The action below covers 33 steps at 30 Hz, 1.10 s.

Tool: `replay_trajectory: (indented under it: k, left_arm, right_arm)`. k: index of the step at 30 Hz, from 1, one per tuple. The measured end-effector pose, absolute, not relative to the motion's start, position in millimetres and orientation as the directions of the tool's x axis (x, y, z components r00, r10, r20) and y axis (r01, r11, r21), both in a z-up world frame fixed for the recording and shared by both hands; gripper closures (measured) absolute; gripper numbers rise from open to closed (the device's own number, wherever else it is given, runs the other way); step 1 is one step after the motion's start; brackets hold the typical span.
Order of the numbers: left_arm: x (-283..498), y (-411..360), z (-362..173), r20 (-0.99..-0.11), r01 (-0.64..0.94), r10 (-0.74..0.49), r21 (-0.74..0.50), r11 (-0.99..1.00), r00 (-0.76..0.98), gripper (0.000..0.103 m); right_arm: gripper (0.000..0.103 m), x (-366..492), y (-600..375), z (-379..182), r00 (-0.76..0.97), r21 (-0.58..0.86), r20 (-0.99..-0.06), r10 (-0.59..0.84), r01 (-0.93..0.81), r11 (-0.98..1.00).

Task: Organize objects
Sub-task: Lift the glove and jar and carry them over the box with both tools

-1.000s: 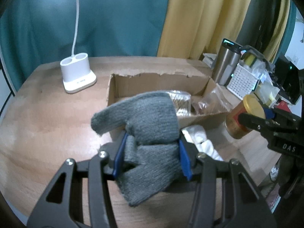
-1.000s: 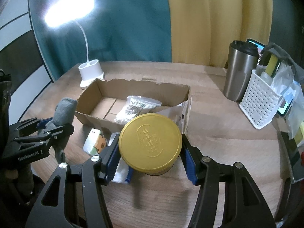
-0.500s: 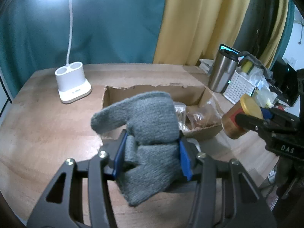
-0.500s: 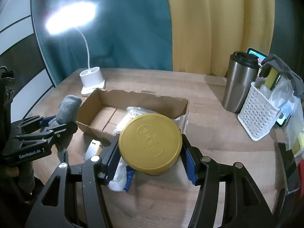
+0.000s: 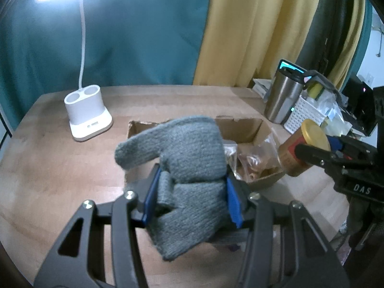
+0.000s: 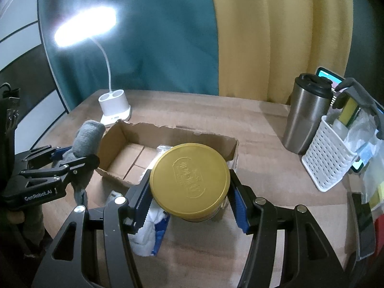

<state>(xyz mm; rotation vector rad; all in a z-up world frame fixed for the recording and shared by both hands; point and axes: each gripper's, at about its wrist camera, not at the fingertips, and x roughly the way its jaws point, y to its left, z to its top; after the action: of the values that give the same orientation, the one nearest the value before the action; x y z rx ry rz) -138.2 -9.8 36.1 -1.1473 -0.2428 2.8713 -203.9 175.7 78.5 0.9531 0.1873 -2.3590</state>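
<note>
Grey knitted glove (image 5: pixel 192 168) sits clamped in the left hand-held gripper (image 5: pixel 190 199), while the right hand-held gripper (image 6: pixel 189 193) grips a gold-lidded round jar (image 6: pixel 189 180), both over the open cardboard box (image 6: pixel 134 141) mid-tabletop (image 6: pixel 264 129).

Wooden desk (image 6: pixel 264 129) with a rounded far-left corner, its far edge set against teal and yellow curtains. A white lamp base (image 6: pixel 115 109) with two round wells stands near the far-left corner. An open, torn-edged brown cardboard box (image 6: pixel 124 141) rests at mid-desk. A stainless-steel travel tumbler with a black lid (image 6: pixel 304 115) stands toward the far-right corner, just beside a white perforated plastic basket (image 6: pixel 326 165) along the right edge. A crumpled white-and-blue packet (image 6: pixel 151 230) lies near the front edge, before the box.
</note>
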Motion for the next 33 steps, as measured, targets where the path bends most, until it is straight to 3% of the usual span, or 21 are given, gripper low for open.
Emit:
replay_trajectory:
  k: [33]
  left_arm:
    - [-198.8, -14.6, 15.9, -0.713, 0.018, 0.106, -0.164, -0.986, -0.693, 0.053]
  right_arm:
    - [0.042, -271.8, 158.2, 72.0, -0.543, 0.105, -0.681, -0.491, 0.591, -0.8]
